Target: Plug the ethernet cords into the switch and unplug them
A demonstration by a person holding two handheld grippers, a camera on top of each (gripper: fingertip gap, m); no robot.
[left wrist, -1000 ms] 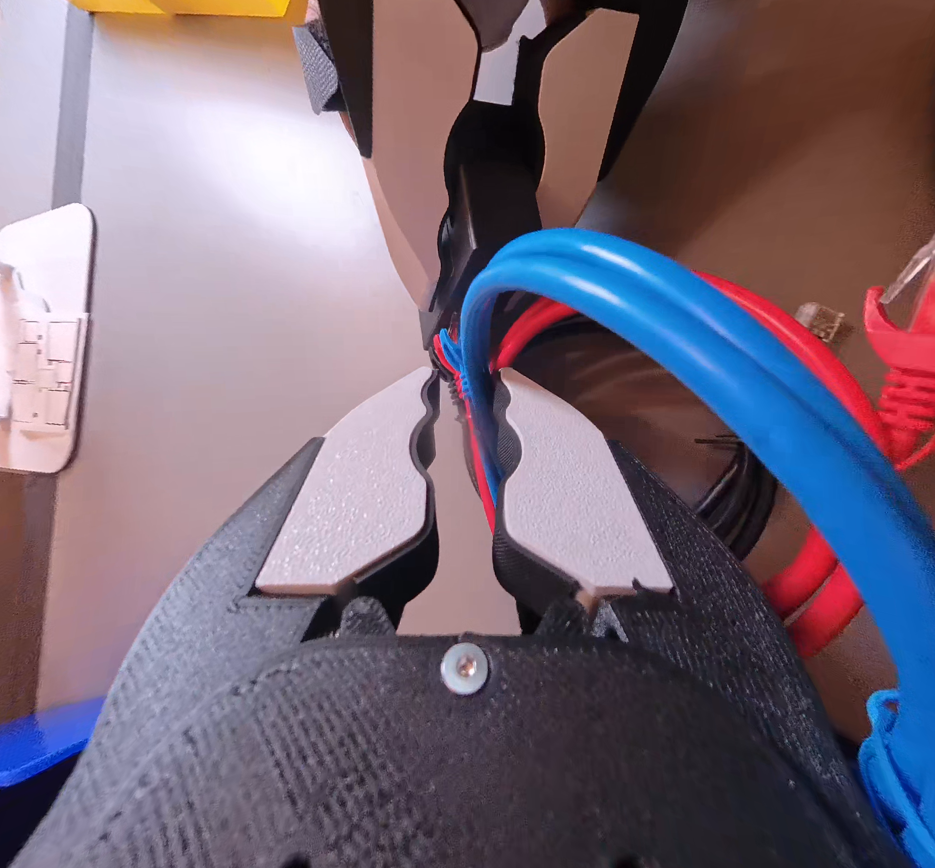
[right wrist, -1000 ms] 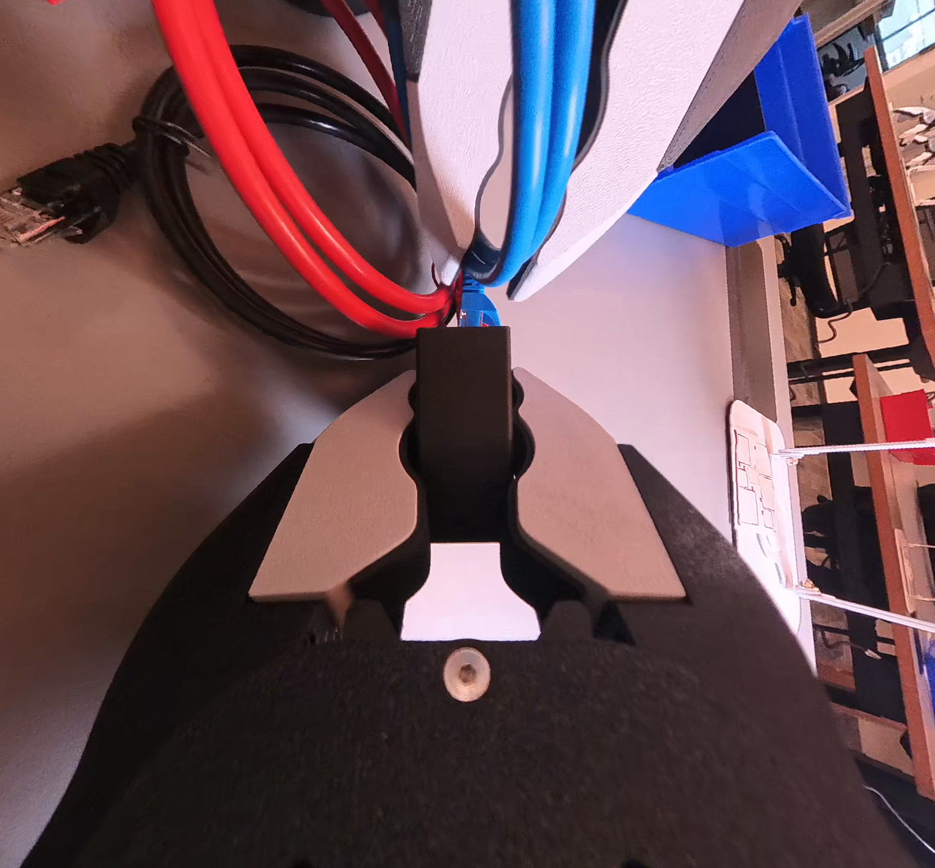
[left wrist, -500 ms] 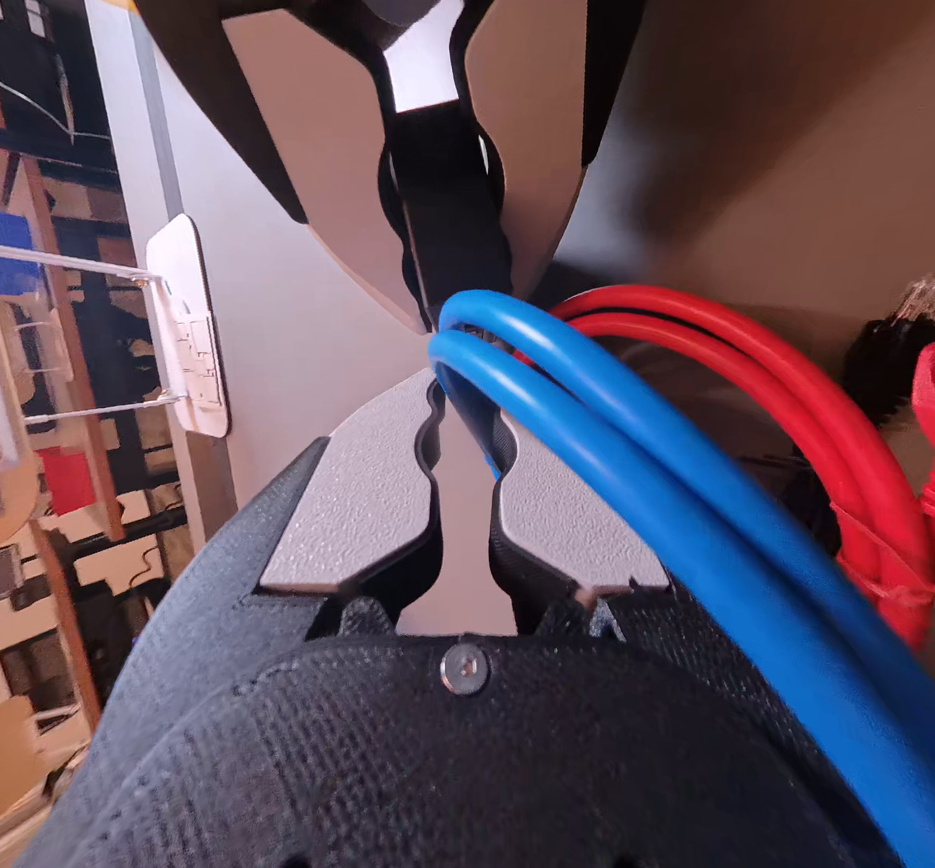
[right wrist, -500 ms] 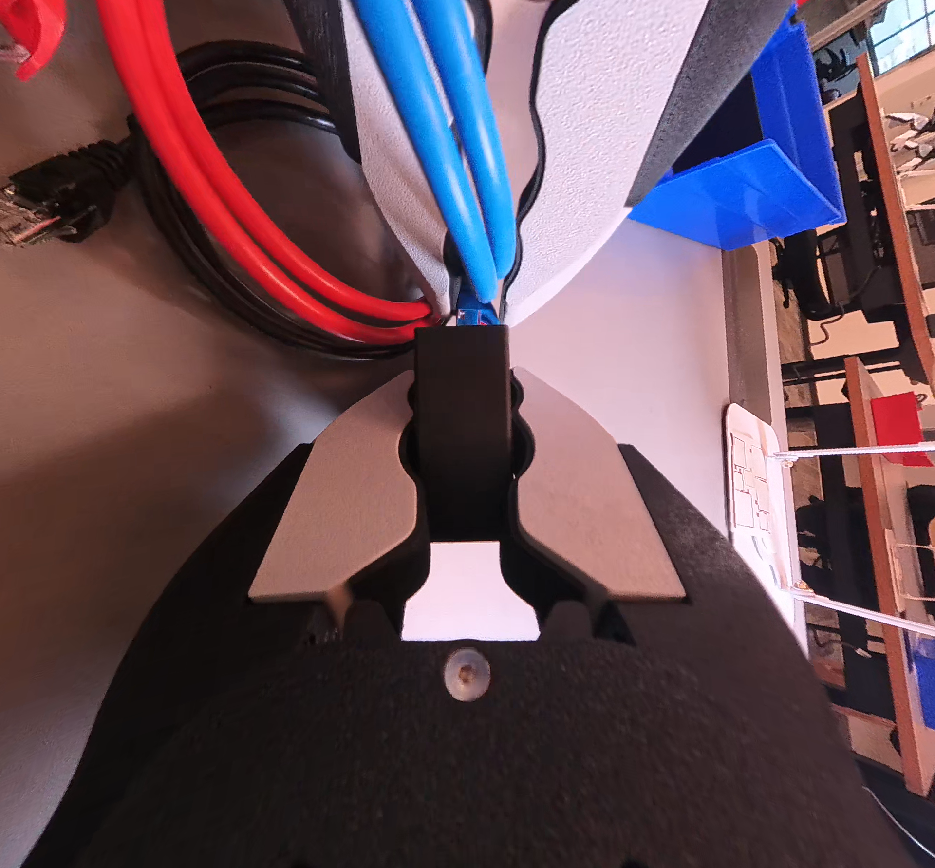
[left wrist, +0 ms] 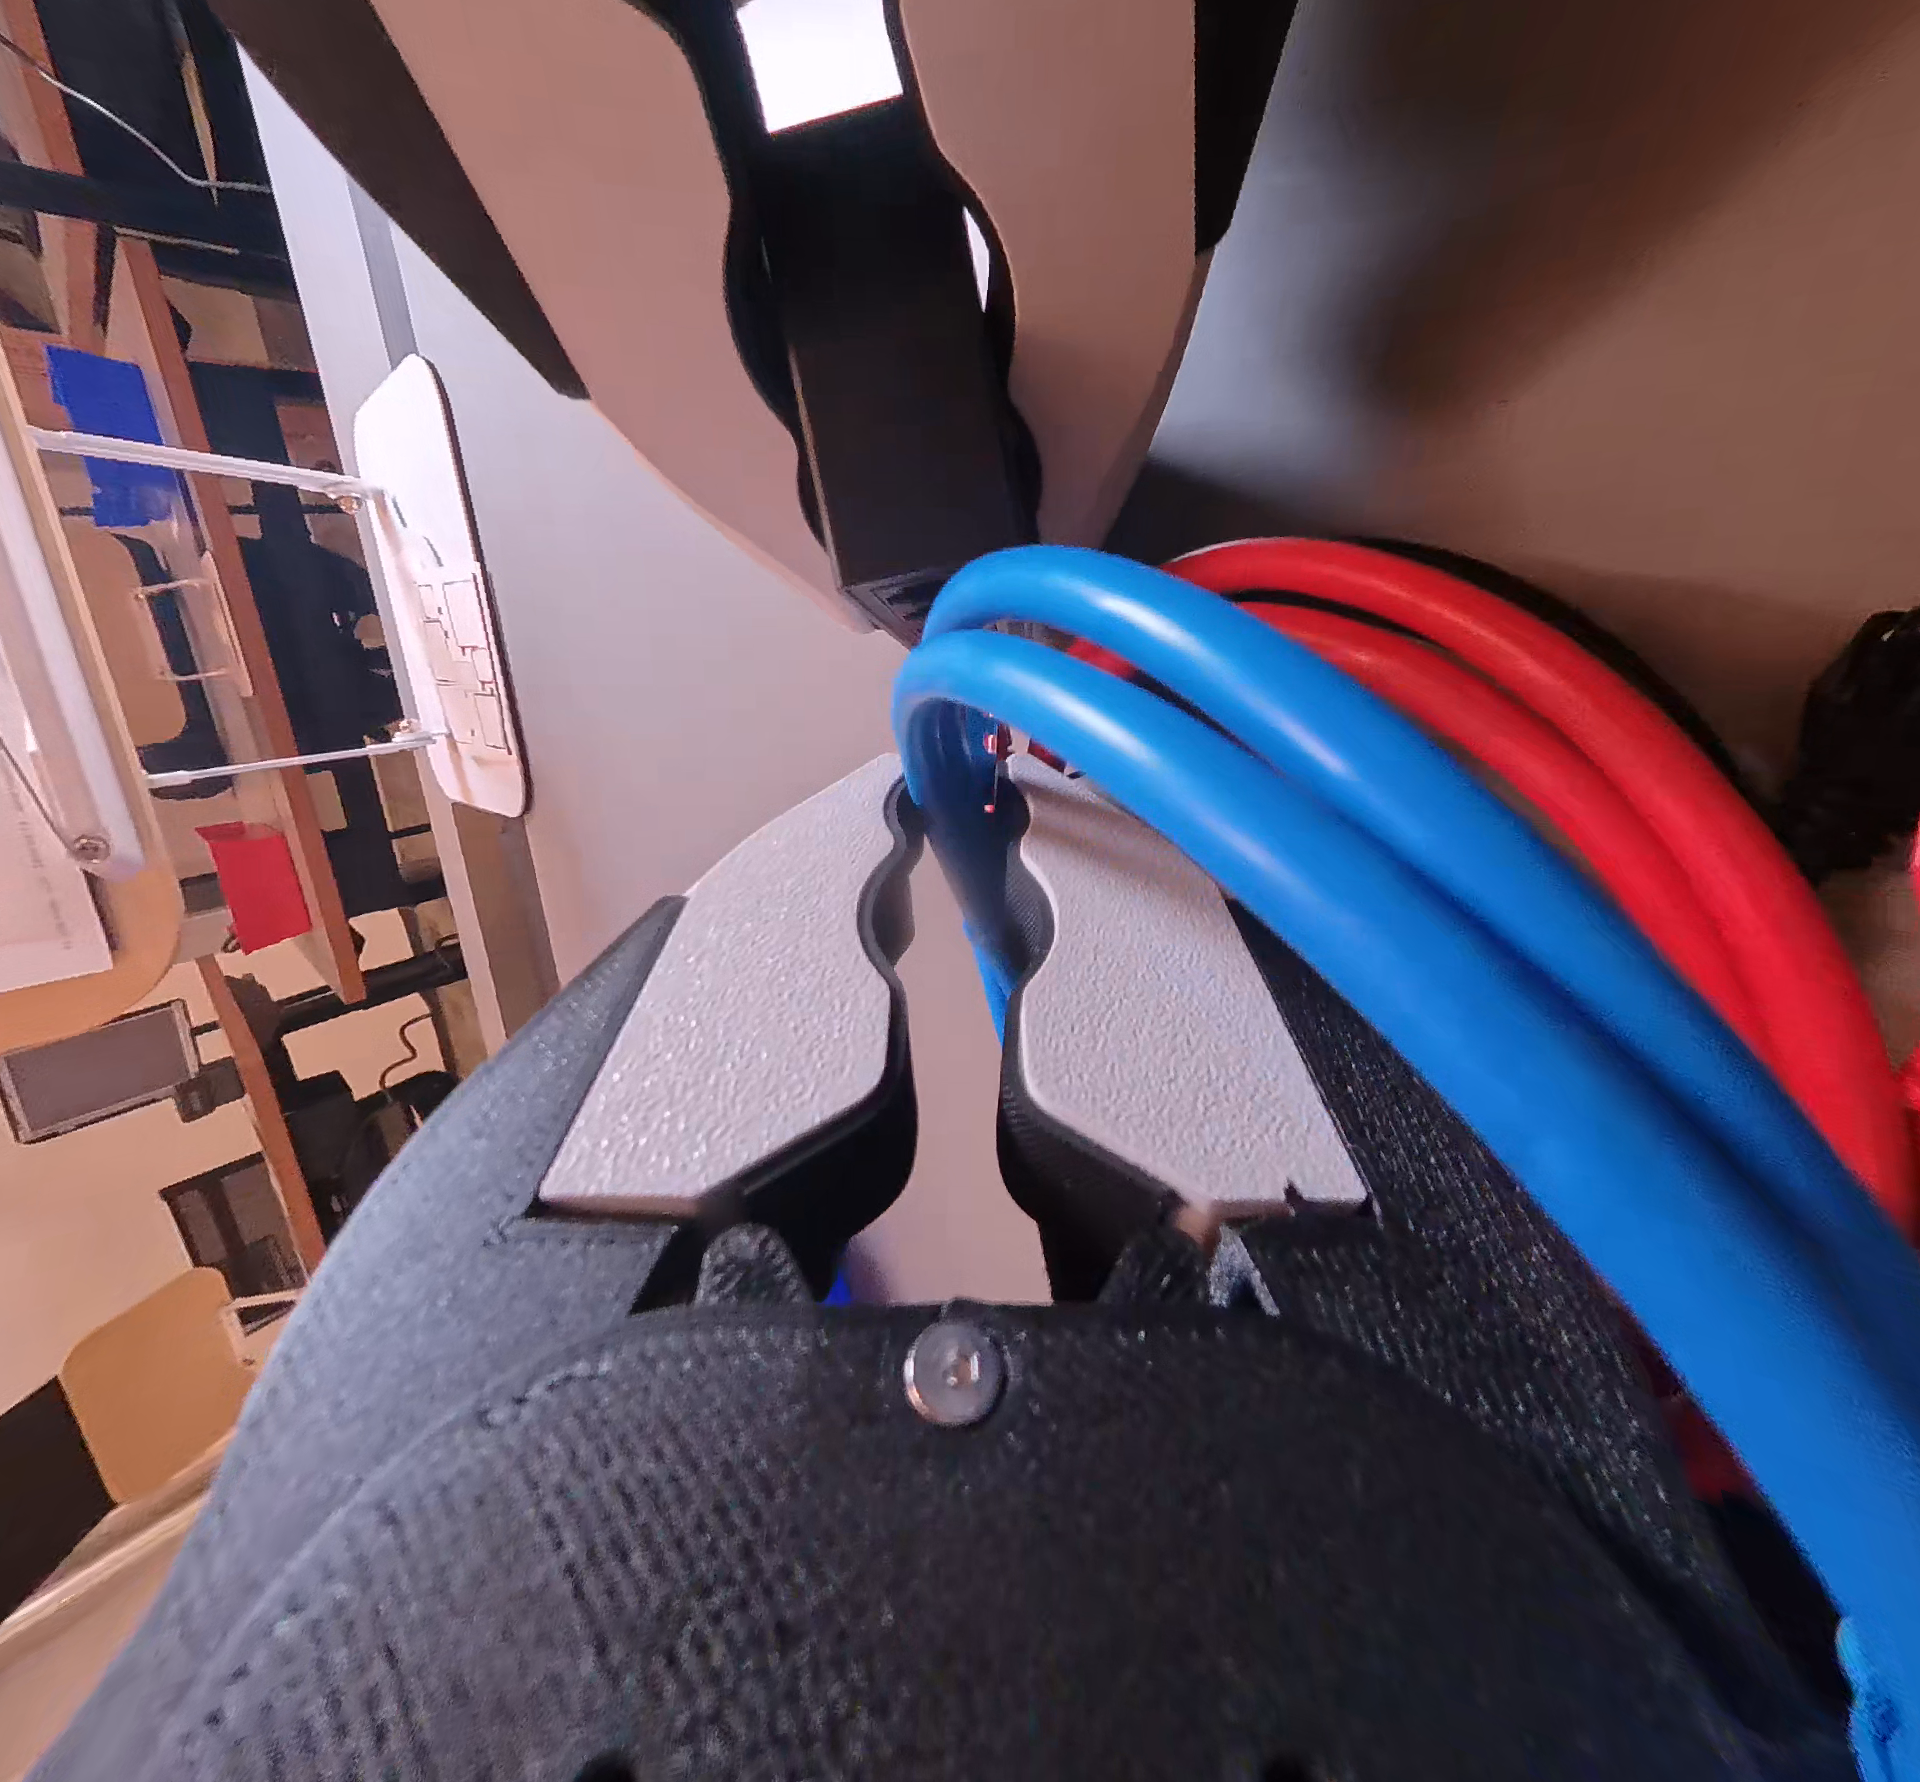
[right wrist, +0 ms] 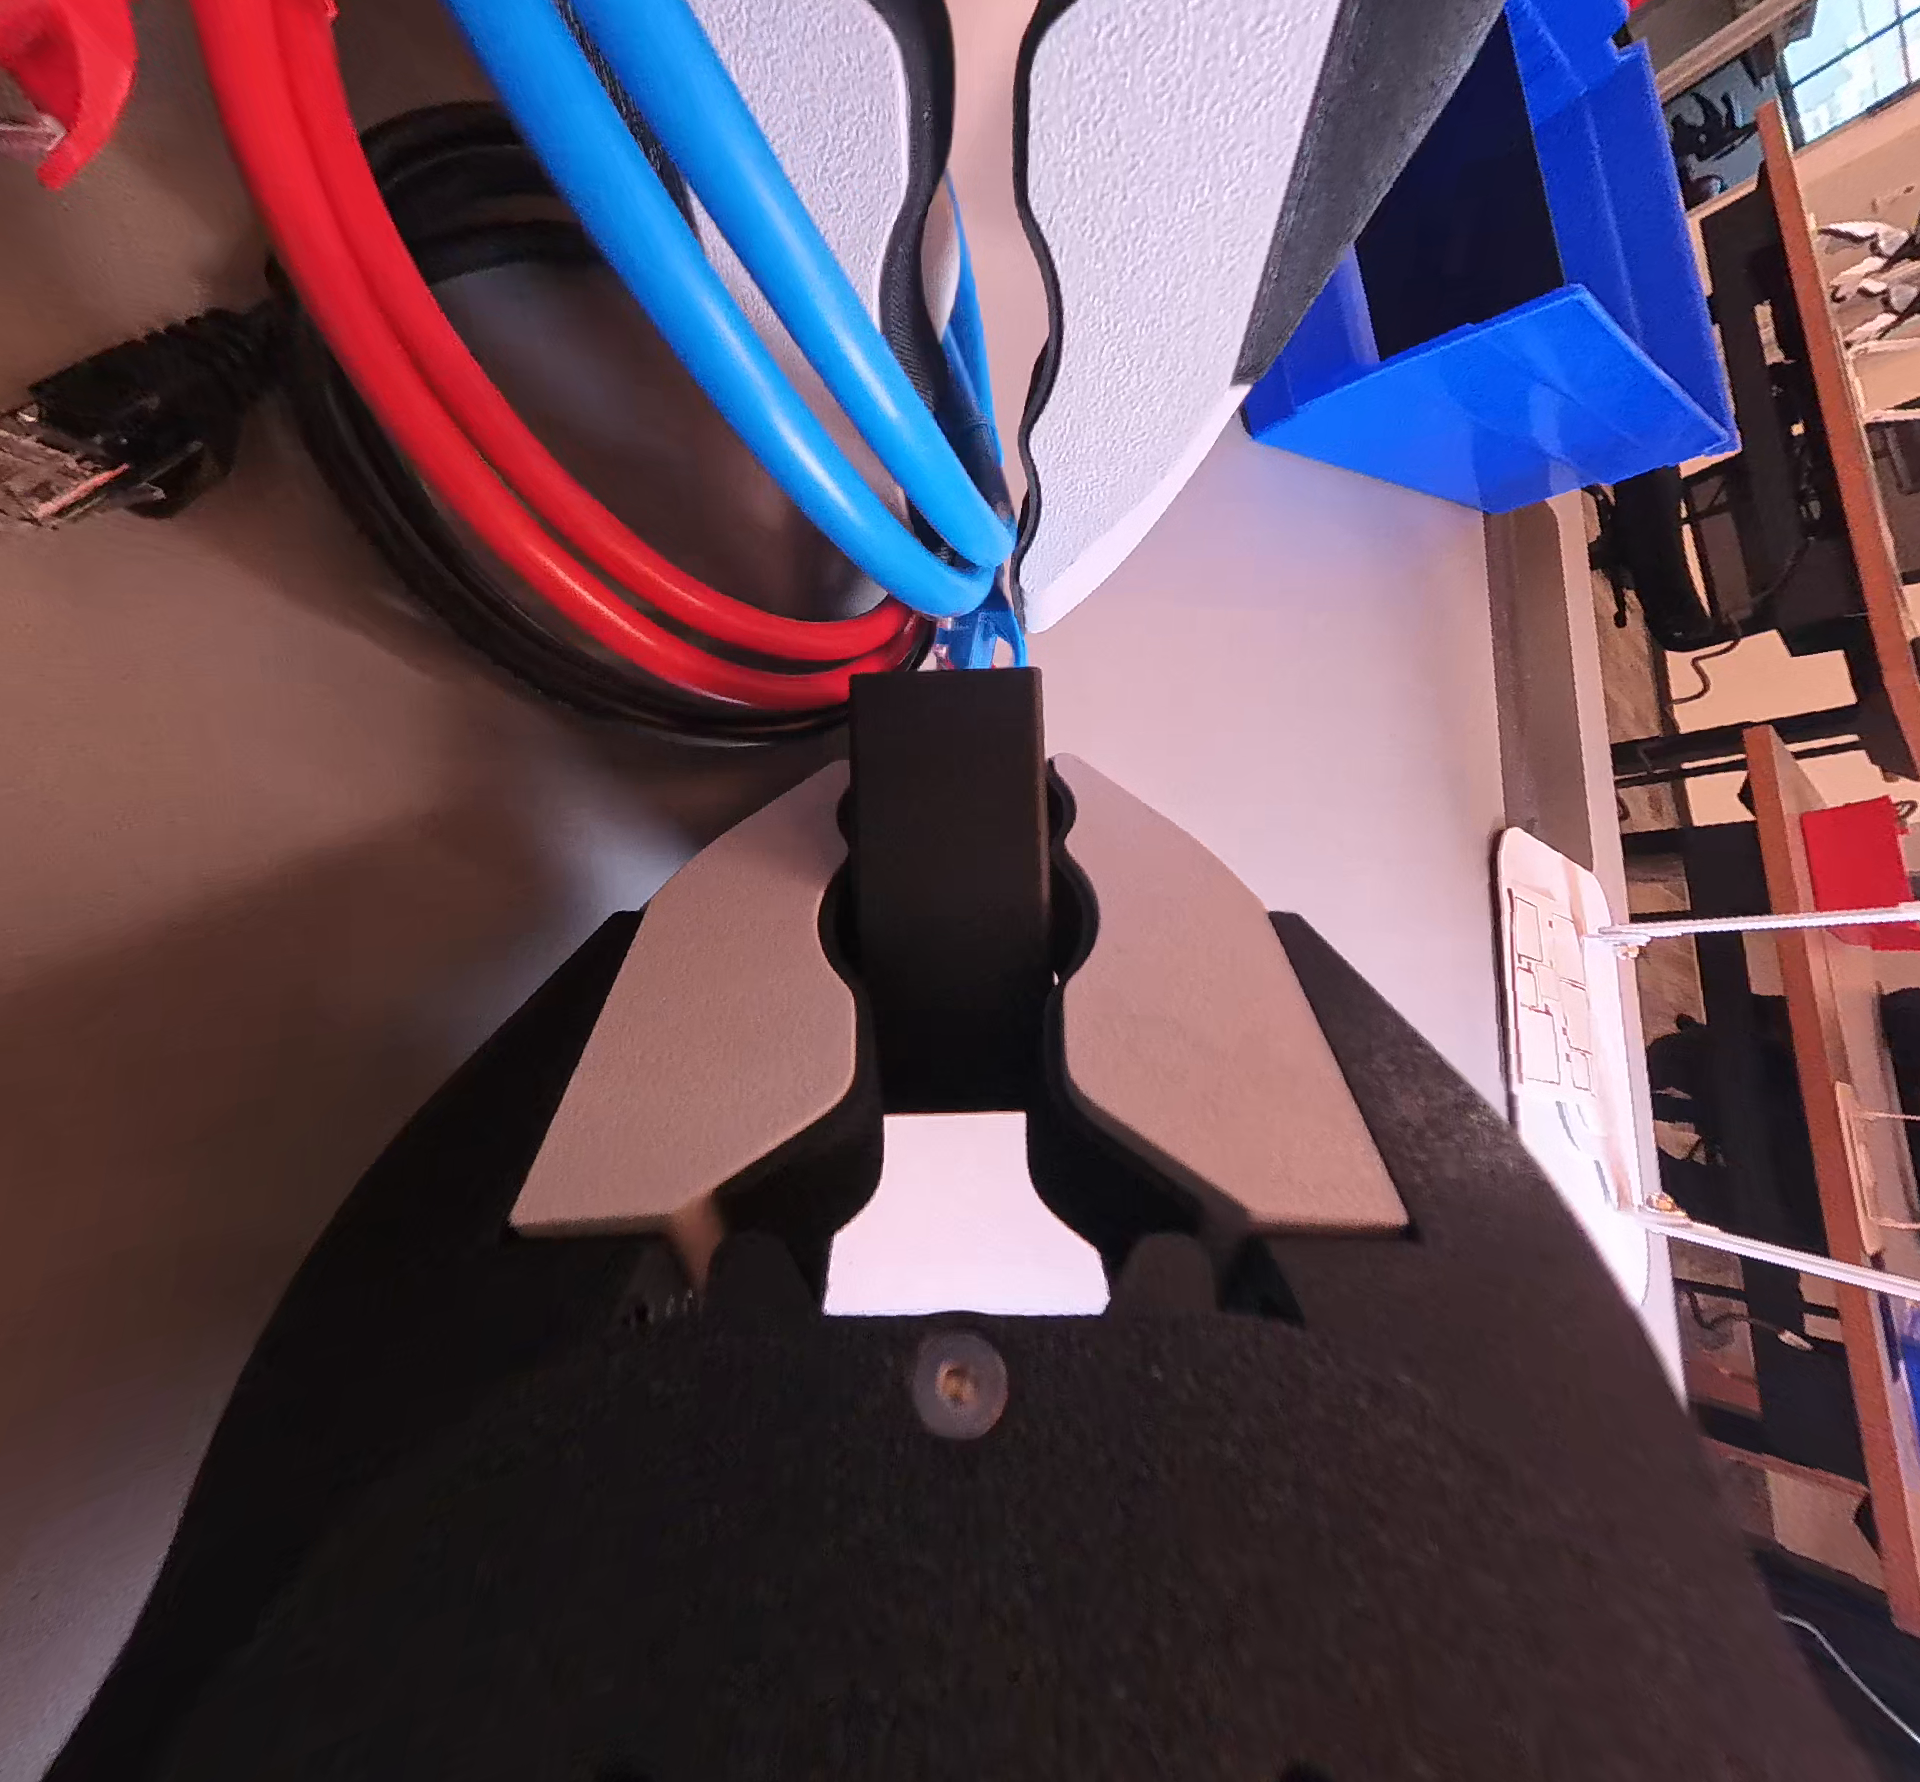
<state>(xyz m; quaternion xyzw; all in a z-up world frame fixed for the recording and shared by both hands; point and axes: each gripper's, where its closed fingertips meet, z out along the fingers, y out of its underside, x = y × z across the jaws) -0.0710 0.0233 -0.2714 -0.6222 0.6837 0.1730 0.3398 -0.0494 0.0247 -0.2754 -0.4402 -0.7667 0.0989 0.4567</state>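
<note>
The right gripper (right wrist: 951, 776) clamps the black switch (right wrist: 945, 859) above the counter (right wrist: 1268, 693), while the left gripper (left wrist: 961, 797), facing it, pinches the blue cord (left wrist: 1299, 797) at the switch's port; red cord (right wrist: 343, 330) loops alongside.

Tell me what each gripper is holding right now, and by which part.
Right gripper clamps the black switch across its narrow sides. Left gripper pinches the blue cord just behind its plug, at the switch's port end.
</note>
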